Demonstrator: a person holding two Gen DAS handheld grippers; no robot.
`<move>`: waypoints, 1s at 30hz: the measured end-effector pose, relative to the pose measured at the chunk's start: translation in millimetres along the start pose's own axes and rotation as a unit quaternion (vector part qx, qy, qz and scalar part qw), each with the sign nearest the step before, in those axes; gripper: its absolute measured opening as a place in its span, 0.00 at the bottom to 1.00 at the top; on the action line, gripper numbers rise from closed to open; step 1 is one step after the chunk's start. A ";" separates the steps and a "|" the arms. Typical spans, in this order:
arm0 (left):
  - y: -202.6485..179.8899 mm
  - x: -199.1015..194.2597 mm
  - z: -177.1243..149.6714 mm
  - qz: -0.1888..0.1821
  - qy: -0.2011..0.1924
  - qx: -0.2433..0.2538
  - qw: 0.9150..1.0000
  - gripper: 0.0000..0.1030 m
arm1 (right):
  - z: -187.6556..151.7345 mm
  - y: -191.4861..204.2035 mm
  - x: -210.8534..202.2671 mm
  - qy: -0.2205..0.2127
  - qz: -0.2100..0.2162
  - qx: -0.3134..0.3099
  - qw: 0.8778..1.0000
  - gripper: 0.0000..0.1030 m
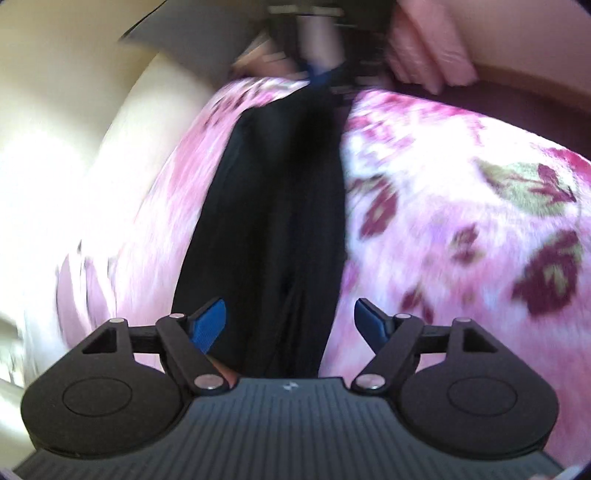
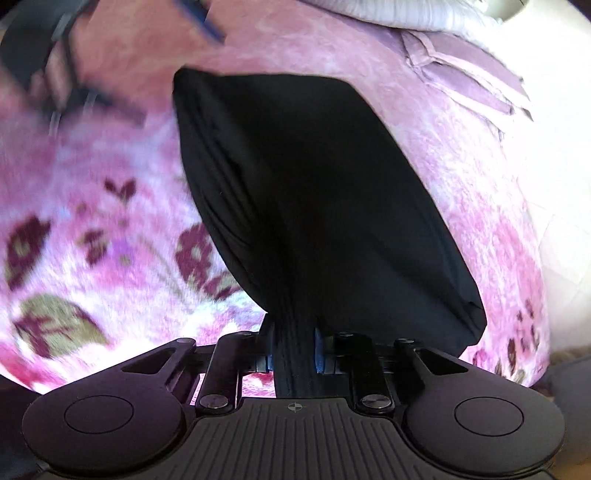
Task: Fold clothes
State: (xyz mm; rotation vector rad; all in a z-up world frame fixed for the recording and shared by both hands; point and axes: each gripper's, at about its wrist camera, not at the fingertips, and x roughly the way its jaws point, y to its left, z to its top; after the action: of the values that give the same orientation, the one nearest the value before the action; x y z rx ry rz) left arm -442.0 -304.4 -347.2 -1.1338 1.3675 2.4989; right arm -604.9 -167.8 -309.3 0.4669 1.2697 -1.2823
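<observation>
A black garment lies as a long folded strip on a pink floral blanket. My left gripper is open, its blue fingertips spread on either side of the strip's near end, holding nothing. In the right wrist view, my right gripper is shut on a bunched edge of the black garment, which spreads away over the blanket. The left gripper and hand show blurred at the upper left of the right wrist view.
A cream wall or bed side is at the left. Pink folded cloth lies at the far end. A mauve pillow and white ribbed fabric lie beyond the garment in the right wrist view.
</observation>
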 end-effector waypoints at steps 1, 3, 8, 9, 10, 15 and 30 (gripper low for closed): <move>0.7 7.7 2.2 0.000 0.007 0.002 1.000 0.72 | 3.7 -4.8 -4.5 -0.002 0.004 0.006 1.000 0.18; 7.0 19.2 1.5 -0.004 0.023 -0.005 1.000 0.66 | 13.2 -12.5 -12.8 -0.007 0.014 0.019 1.000 0.18; 22.7 47.8 -0.3 -0.014 0.063 -0.023 0.998 0.28 | 10.9 -18.6 -13.9 -0.017 0.033 0.012 0.999 0.18; 25.9 53.5 -0.7 -0.016 0.071 -0.026 0.997 0.25 | 5.4 -11.6 -11.4 -0.021 0.026 0.002 0.999 0.19; 29.0 59.2 -1.1 -0.017 0.079 -0.030 0.996 0.24 | -0.6 -3.7 -8.7 -0.025 0.018 -0.010 0.999 0.27; 66.1 64.1 1.8 -0.062 0.097 -0.099 0.988 0.22 | -17.7 44.2 4.4 -0.085 -0.041 -0.077 0.993 0.71; 90.8 49.5 35.0 -0.100 0.139 -0.012 0.985 0.17 | -29.3 -45.5 9.4 -0.050 -0.016 -0.135 0.989 0.16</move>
State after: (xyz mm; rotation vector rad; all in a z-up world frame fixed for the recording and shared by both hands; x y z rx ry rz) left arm -533.2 -345.8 -303.7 -1.5879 1.2091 2.2885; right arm -659.5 -161.2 -310.4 0.1880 1.3463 -1.1255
